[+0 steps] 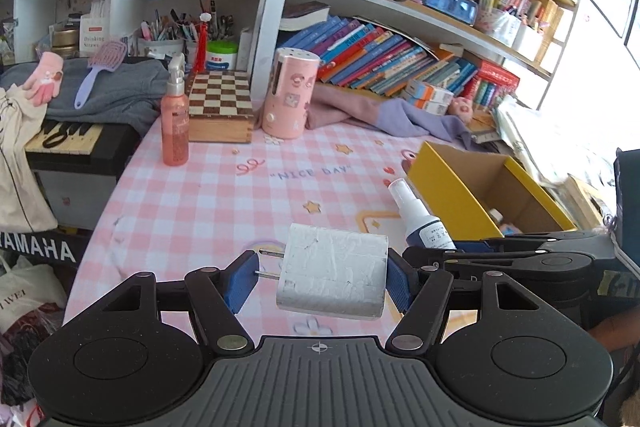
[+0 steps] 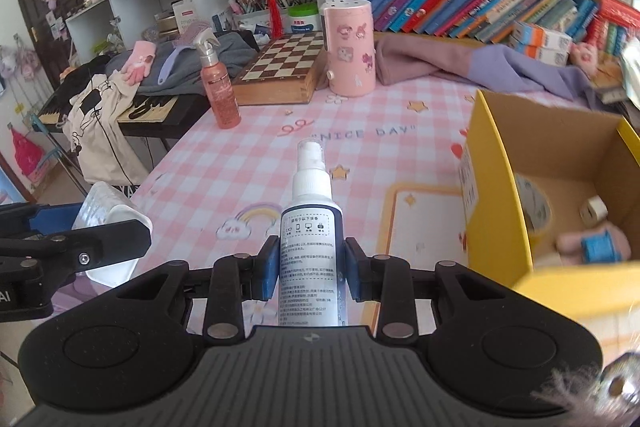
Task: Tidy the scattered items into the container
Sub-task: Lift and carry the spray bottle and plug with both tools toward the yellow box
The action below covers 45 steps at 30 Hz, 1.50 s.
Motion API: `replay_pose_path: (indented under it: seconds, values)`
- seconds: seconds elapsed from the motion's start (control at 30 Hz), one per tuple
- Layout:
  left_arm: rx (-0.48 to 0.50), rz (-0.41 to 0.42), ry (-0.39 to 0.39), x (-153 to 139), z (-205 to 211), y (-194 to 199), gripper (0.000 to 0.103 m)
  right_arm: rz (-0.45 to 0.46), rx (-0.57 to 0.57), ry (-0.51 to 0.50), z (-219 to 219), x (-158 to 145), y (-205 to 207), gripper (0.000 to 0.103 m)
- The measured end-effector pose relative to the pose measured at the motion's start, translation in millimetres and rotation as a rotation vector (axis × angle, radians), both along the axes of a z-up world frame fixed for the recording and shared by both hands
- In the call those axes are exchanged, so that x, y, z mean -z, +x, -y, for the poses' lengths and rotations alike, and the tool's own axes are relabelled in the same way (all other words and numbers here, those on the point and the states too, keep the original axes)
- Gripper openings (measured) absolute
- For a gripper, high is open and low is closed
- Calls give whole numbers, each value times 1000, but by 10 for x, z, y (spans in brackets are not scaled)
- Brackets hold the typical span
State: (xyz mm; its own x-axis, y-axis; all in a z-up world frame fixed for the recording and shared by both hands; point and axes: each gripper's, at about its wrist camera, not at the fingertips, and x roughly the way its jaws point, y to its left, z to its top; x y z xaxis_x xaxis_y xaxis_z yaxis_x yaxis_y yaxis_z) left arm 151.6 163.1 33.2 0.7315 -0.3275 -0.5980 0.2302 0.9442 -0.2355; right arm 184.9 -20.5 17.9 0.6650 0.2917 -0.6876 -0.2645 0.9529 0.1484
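Observation:
My left gripper (image 1: 320,281) is shut on a white plug charger (image 1: 334,273), held above the pink checked tablecloth (image 1: 224,203) with its two prongs pointing left. My right gripper (image 2: 310,267) is shut on a small spray bottle (image 2: 310,243) with a white cap and dark blue body, nozzle pointing away. That spray bottle (image 1: 420,217) and the right gripper's fingers (image 1: 520,257) also show at the right of the left wrist view. The yellow cardboard box (image 2: 496,195) stands open to the right, with a roll of tape, a small white cube and a pink-and-blue item inside. The same box (image 1: 452,199) lies ahead right in the left wrist view.
A pink spray bottle (image 1: 175,119), a wooden chessboard box (image 1: 221,107) and a pink cylinder (image 1: 290,95) stand at the table's far side. Purple cloth (image 1: 400,115) lies by the bookshelf. A keyboard with clothes (image 2: 132,99) sits off the left edge.

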Motion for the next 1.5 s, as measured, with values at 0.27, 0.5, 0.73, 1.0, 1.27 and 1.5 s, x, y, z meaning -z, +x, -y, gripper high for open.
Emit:
replay_pose_path:
  seconds: [0.27,0.5,0.73,1.0,1.27,1.5]
  values:
    - [76,-29,-8,89,95,-248,66,-29,121,0,154,71,-521,31]
    - [175,-66,-30,176,328,-333,66,-61,257,1,428,138,-887,31]
    - [298,-94,-34,250,652,-373,66,-104,391,7,718,225,-1211,31]
    - [389,-109,-35,283,980,-384,66,-121,474,0,964,247,-1398,31]
    - [439,-113,-24,264,1211,-401,66,-125,524,10,1172,252,-1481,31]
    - [477,-110,-16,245,1413,-385,66,-126,556,20,1336,248,-1514,31]
